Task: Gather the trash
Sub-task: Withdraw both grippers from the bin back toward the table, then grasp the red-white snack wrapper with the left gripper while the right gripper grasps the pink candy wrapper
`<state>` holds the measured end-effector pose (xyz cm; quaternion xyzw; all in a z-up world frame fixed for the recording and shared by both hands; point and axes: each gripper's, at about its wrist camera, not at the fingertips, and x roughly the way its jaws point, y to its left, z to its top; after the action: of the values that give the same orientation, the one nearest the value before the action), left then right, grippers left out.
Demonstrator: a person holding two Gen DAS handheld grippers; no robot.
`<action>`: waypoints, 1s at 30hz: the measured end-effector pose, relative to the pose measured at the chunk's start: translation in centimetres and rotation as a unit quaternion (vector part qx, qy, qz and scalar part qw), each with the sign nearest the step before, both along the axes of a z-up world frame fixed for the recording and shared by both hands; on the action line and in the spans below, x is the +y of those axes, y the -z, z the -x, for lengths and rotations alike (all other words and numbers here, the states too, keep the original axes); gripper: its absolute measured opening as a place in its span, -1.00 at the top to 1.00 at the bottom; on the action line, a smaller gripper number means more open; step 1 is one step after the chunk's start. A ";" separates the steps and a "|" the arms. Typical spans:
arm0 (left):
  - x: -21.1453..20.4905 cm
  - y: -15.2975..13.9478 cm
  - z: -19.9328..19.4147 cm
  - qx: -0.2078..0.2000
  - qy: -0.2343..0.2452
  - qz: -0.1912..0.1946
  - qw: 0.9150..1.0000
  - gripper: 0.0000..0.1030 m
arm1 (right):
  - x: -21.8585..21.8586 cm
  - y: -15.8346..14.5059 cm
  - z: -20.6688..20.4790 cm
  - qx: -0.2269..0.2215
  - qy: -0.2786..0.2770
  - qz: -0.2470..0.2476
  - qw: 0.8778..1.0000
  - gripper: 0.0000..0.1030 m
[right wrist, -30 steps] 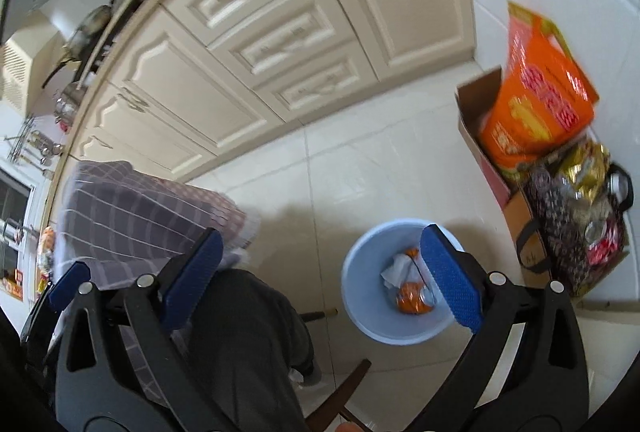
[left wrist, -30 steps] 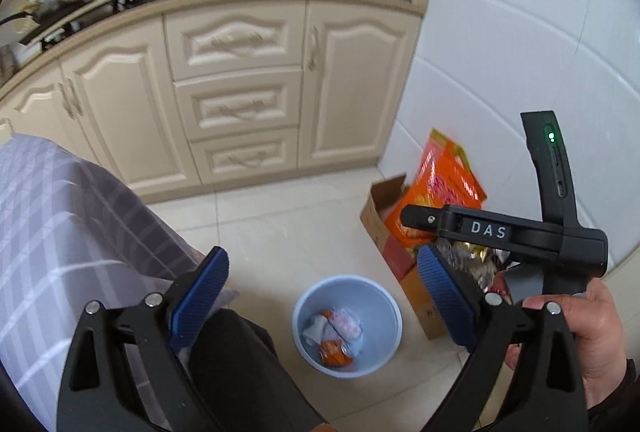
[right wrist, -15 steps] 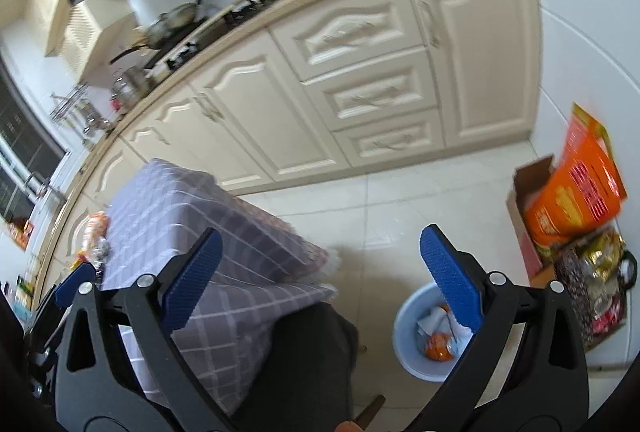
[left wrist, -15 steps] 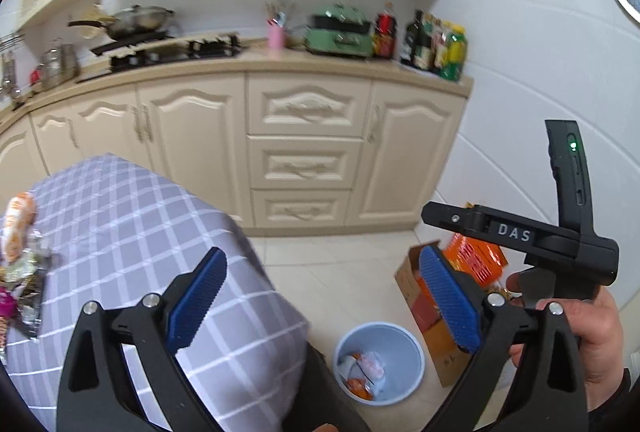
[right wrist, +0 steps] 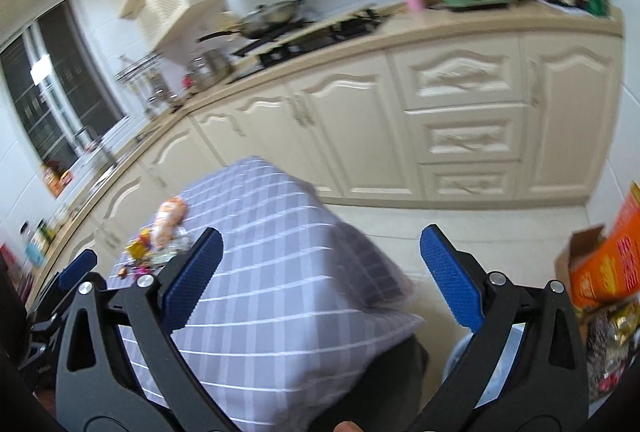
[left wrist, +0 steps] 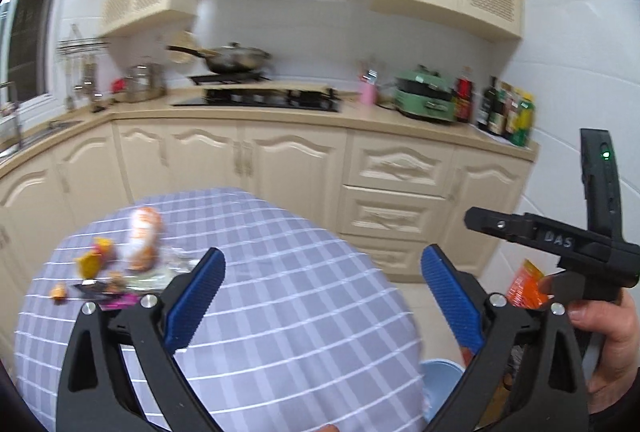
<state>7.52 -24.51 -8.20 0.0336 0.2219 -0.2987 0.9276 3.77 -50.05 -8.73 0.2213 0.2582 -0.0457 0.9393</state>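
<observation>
Several pieces of trash lie on the table with the lilac checked cloth (left wrist: 280, 312): an orange-and-white snack bag (left wrist: 143, 238), small yellow and orange wrappers (left wrist: 93, 259) and a dark and pink wrapper (left wrist: 108, 292). The same pile shows in the right wrist view (right wrist: 160, 232). My left gripper (left wrist: 320, 296) is open and empty above the table's near side. My right gripper (right wrist: 318, 272) is open and empty, to the right of the left one. The light blue bin (left wrist: 440, 380) stands on the floor, mostly hidden behind the table edge and my fingers.
Cream kitchen cabinets (left wrist: 392, 184) run along the back wall with a hob, a wok and bottles on the counter. A cardboard box with orange bags (right wrist: 600, 264) stands on the floor at the right wall. Tiled floor (right wrist: 460, 224) lies between table and cabinets.
Both grippers have swung up and left, from over the bin on the floor to the table. The trash on the cloth has come into view. Both stay open.
</observation>
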 end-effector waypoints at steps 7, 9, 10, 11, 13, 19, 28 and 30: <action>8.0 -0.4 -1.4 -0.014 -0.082 -0.003 0.997 -0.88 | 8.1 -1.7 -3.9 -0.016 -0.090 0.033 0.995 -0.88; 10.4 0.0 -1.9 -0.012 -0.103 -0.005 0.995 -0.88 | 10.3 -1.9 -5.0 -0.015 -0.115 0.041 0.992 -0.88; 11.5 0.3 -2.3 -0.007 -0.115 -0.008 0.993 -0.88 | 11.8 -1.9 -5.9 -0.015 -0.133 0.046 0.990 -0.88; 12.5 0.6 -2.4 -0.004 -0.123 -0.008 0.992 -0.88 | 12.8 -1.9 -6.3 -0.015 -0.143 0.050 0.988 -0.88; 14.6 1.4 -2.8 0.006 -0.141 -0.011 0.990 -0.88 | 14.9 -1.7 -7.6 -0.009 -0.171 0.060 0.983 -0.88; 18.7 4.1 -4.4 0.036 -0.167 -0.038 0.985 -0.88 | 19.7 -0.1 -10.5 0.016 -0.229 0.080 0.970 -0.88; 19.0 8.0 -8.0 0.086 -0.155 -0.092 0.980 -0.88 | 24.9 3.0 -14.3 0.056 -0.296 0.106 0.948 -0.88; 18.9 8.7 -8.9 0.096 -0.152 -0.101 0.979 -0.88 | 25.7 3.8 -15.2 0.065 -0.310 0.109 0.942 -0.88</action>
<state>16.39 -5.59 -16.86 0.0638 0.3413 -0.1324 0.9284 18.97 -24.34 -12.49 0.0229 0.3683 0.2060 0.9063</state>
